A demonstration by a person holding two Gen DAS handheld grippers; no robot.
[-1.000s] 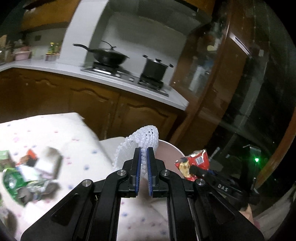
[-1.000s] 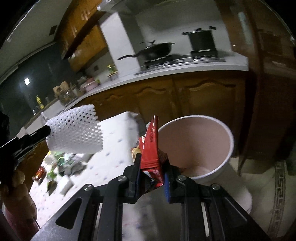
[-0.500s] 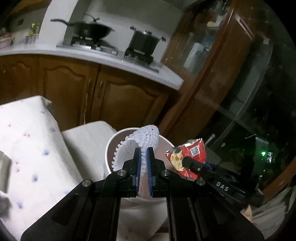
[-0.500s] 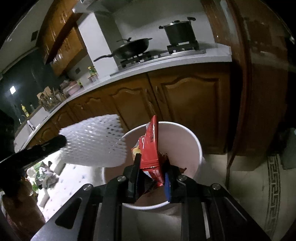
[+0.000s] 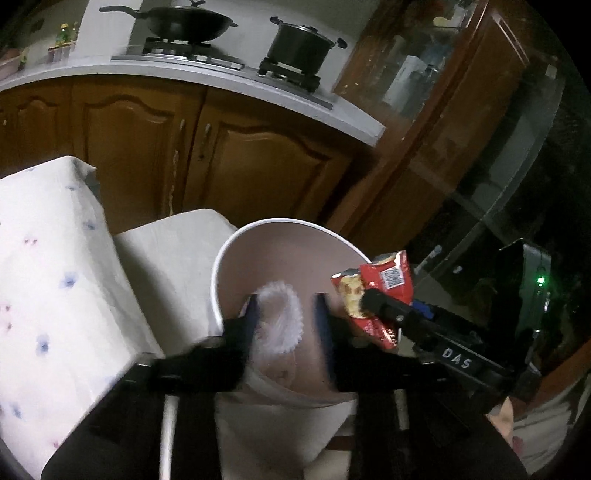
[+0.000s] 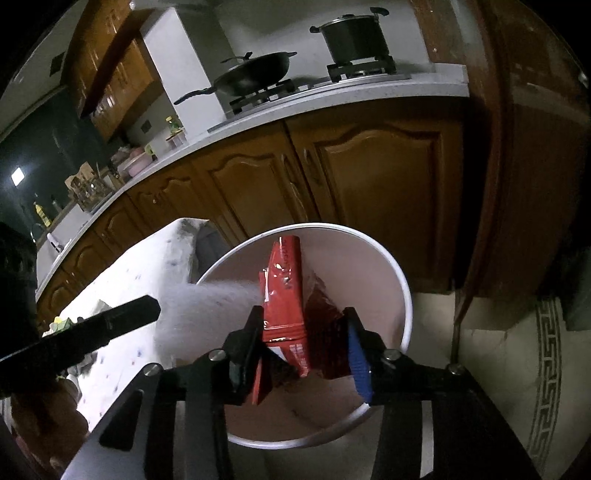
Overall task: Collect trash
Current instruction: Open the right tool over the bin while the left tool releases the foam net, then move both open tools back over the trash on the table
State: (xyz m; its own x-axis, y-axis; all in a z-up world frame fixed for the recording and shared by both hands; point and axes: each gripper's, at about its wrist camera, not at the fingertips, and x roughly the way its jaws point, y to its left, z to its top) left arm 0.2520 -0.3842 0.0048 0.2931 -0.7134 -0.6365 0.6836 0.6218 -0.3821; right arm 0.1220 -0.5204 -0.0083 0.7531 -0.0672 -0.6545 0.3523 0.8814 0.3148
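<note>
A white round bin stands on the floor beside the table. My left gripper is open over the bin's mouth; the white foam net is loose between its jaws, blurred, dropping into the bin. It shows in the right wrist view as a white blur. My right gripper is open over the bin; the red snack wrapper hangs between its spread jaws, against the left finger. In the left wrist view the wrapper sits at the right gripper's tip.
A table with a white dotted cloth lies left of the bin, with more trash on it. Wooden cabinets and a counter with a wok and pot stand behind. Tiled floor lies to the right.
Both grippers moved over the bin and opened. The foam net left the left jaws and is falling. The red wrapper is no longer clamped.
</note>
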